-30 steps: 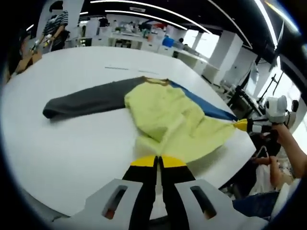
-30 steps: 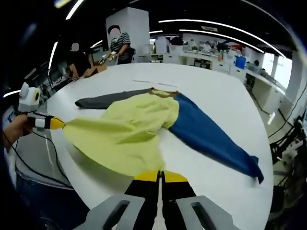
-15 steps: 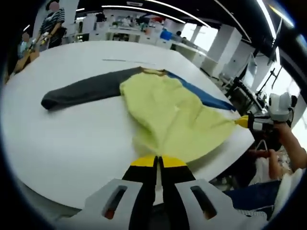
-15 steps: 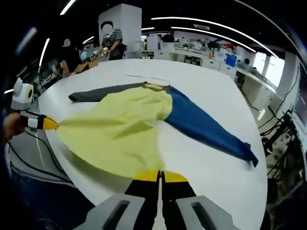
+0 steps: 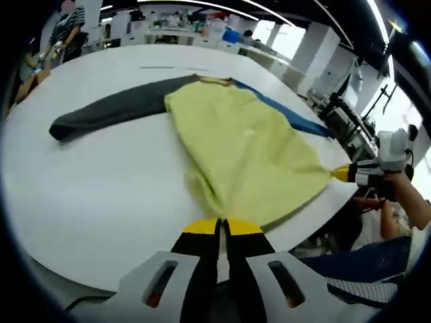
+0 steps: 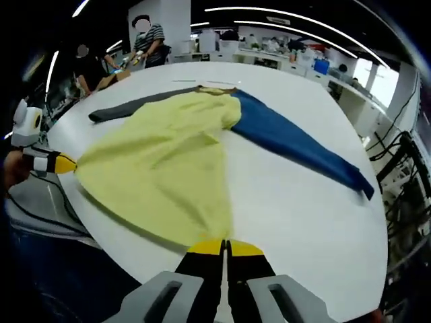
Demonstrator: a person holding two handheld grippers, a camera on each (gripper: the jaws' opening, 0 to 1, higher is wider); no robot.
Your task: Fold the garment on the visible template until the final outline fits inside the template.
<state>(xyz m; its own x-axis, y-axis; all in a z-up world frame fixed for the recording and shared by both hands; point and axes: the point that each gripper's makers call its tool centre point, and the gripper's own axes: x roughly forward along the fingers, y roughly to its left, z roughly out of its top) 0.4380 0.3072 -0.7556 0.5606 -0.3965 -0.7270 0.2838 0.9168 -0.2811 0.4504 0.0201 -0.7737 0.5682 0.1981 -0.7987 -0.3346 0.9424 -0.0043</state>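
**hem stretched at the table's near edge**

both grippers, left (image 5: 223, 227) and right (image 6: 225, 247), pinch the yellow hem of the garment (image 5: 242, 148), jaws clenched. it lies spread on the white table (image 5: 101, 195), grey sleeve (image 5: 108, 114) and blue sleeve (image 6: 296, 145) splayed. risk: the hem slips off the edge. open room lies beyond.

Both views low over table (image 5: 101, 202) edge, sharing garment (image 6: 168, 161)

Open-plan lab or office: ceiling light strips (image 6: 283, 15) running overhead, workbenches (image 6: 269, 54) crowding far end at 12 o'clock, people (image 6: 145, 40) standing at 11.
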